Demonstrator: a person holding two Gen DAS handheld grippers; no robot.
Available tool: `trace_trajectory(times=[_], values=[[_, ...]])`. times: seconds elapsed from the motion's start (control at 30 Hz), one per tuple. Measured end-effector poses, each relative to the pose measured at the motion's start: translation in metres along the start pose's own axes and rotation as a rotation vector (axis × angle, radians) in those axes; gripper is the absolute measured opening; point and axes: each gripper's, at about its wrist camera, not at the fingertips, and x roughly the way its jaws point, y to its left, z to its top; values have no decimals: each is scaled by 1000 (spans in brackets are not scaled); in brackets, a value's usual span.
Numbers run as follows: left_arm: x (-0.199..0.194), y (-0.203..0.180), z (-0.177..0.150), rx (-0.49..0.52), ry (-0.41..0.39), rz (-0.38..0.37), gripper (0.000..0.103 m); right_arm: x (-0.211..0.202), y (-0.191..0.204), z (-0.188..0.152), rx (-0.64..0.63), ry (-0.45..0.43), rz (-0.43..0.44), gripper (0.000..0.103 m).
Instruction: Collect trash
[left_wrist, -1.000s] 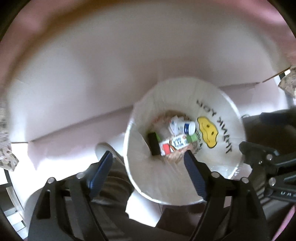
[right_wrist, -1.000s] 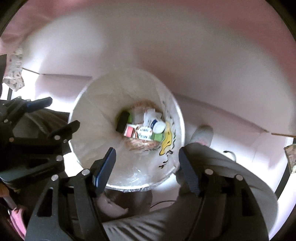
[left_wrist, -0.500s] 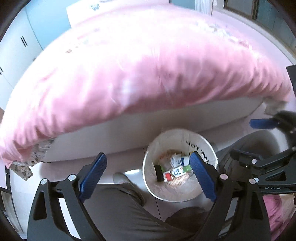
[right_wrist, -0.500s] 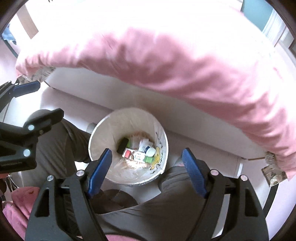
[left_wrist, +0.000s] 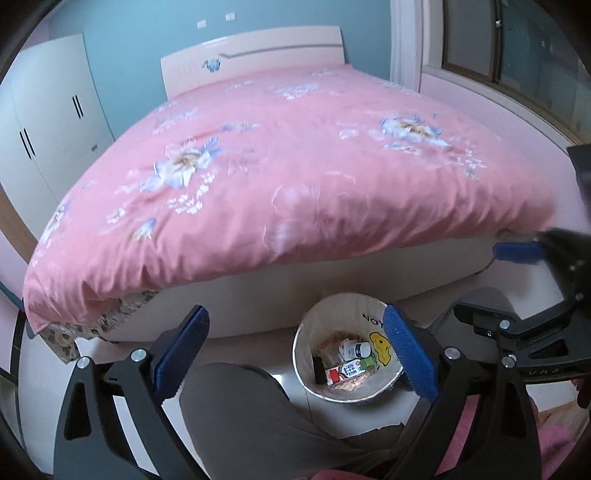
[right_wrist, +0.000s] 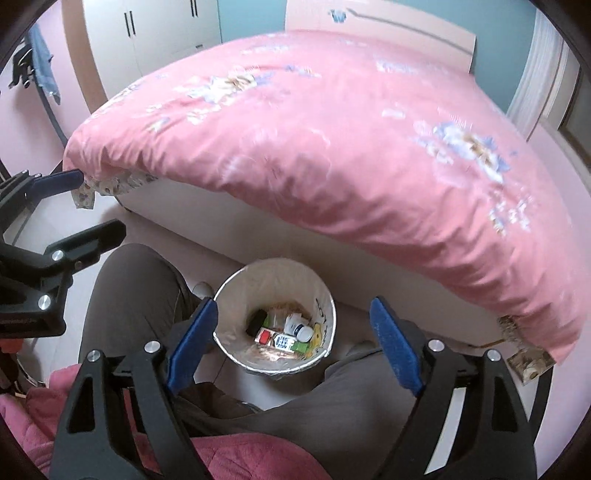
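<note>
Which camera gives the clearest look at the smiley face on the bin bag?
The left wrist view: the yellow smiley face faces it, nearly whole. The right wrist view shows only a thin yellow sliver on the bin's inner wall.

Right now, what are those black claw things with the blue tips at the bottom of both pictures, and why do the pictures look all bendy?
Those claws are grippers, simple pinching tools. A person holds one in each hand, and each carries a small wide-eyed camera, which bends the picture at the edges. One picture looks along the left gripper, the other along the right gripper. Each camera also catches the other gripper at its side.

Both grippers have their jaws opening, and nothing is between them, so nothing is held.

Below them stands a trash bin on the pale floor, lined with a white bag that has a yellow smiley face. Inside lie a small white bottle, a little carton and something black. The grey shapes on either side are the person's legs. Behind is a bed with a pink flowered quilt.
</note>
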Motion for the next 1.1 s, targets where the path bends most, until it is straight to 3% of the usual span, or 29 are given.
trace_trajectory(times=[0.17,0.53,0.8,1.1], values=[[-23,-3,-12,1,-40,12,97,-25,15,-9,-32,-44,-21,85],[-46,-13,-28,10,-84,58,97,-64,20,-33,55,-183,-115,85],[-51,-25,-34,34,-105,52,97,-82,15,-45,100,-272,-189,85],[-52,-30,-37,45,-112,50,97,-82,12,-51,134,-263,-166,85]])
